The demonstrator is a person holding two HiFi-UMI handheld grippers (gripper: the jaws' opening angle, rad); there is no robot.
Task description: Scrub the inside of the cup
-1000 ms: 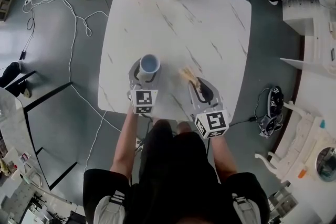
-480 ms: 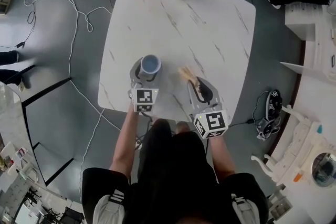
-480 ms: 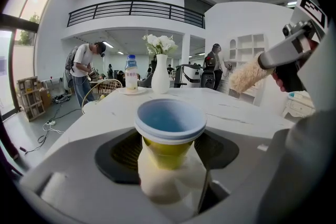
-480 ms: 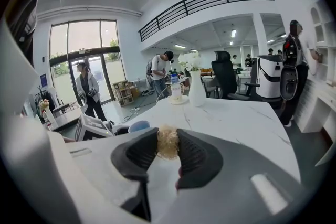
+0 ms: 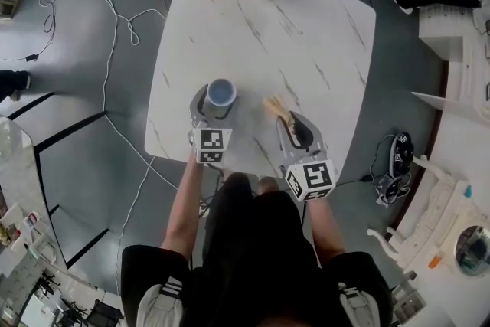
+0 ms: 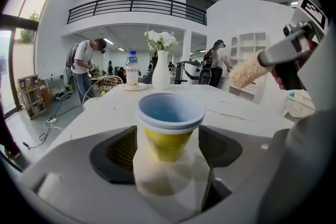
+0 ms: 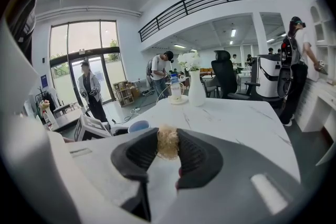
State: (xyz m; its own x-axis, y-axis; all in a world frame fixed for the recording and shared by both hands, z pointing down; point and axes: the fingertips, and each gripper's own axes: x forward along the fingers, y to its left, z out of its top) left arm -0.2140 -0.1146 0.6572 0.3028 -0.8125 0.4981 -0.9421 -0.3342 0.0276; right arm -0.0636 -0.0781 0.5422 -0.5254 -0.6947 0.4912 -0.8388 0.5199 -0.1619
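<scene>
Cup (image 6: pixel 169 118): free between opening left claw (image 6: pixel 167 156) | right claw (image 7: pixel 168 159) clamps scrubber (image 7: pixel 168 142), outside cup | scrubbing probably done, interior indistinct

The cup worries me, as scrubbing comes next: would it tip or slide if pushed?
The cup looks like thin plastic, probably light and easy to slide on the smooth table. It narrows toward its base, so a push near the rim could tip it. On the left gripper the jaws are opening, not gripping it.
</scene>
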